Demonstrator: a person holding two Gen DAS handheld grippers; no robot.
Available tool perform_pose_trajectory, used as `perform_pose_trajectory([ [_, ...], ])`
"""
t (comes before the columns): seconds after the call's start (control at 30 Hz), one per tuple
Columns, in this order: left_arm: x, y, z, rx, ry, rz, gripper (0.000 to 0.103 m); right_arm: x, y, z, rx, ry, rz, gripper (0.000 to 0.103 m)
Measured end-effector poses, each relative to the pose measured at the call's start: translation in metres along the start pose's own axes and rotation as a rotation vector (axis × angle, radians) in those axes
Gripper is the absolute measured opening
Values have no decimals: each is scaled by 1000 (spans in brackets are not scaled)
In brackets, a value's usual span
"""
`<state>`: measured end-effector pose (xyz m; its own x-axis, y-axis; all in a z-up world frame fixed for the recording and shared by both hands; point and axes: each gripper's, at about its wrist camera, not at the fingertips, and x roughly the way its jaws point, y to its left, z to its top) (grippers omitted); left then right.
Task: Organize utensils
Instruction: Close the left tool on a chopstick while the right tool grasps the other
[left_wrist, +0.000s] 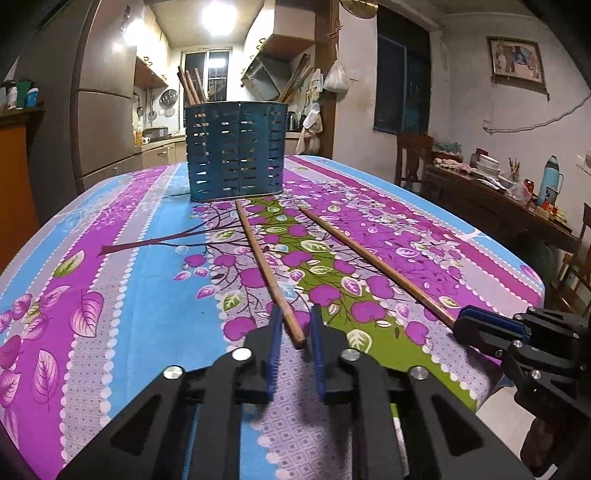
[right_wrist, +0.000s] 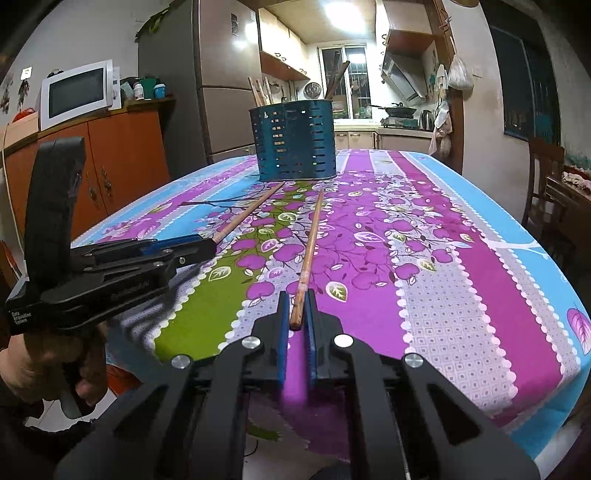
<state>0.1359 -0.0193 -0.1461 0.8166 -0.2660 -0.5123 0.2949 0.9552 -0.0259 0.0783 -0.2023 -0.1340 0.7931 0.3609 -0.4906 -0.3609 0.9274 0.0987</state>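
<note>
Two wooden chopsticks lie on the floral tablecloth, pointing toward a blue slotted utensil holder (left_wrist: 236, 151) that holds more chopsticks. My left gripper (left_wrist: 295, 317) is open, its blue pads straddling the near end of the left chopstick (left_wrist: 266, 266) with small gaps on both sides. My right gripper (right_wrist: 297, 302) is narrowly open around the near end of the right chopstick (right_wrist: 310, 240). In the left wrist view the right gripper (left_wrist: 465, 321) sits at the right chopstick's (left_wrist: 373, 258) end. In the right wrist view the left gripper (right_wrist: 207, 245) meets the left chopstick (right_wrist: 251, 210). The holder (right_wrist: 293, 142) stands beyond.
The table (left_wrist: 110, 280) drops off at the left, right and near edges. An orange cabinet (right_wrist: 110, 162) with a microwave (right_wrist: 77, 92) stands left. A wooden chair (right_wrist: 546, 177) and a cluttered sideboard (left_wrist: 498, 195) stand right. A fridge (left_wrist: 107, 110) is behind.
</note>
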Motion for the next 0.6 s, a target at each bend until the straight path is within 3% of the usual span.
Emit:
perform_pose_trajectory([
  [0.4,-10,-2,-8,12,-17,9,10,0,5,-2,-27,-23,-19,8],
  [0.6,-9,-4,-12,23,-49,14,10,-1,11,-4,-52,-29,-7,19],
])
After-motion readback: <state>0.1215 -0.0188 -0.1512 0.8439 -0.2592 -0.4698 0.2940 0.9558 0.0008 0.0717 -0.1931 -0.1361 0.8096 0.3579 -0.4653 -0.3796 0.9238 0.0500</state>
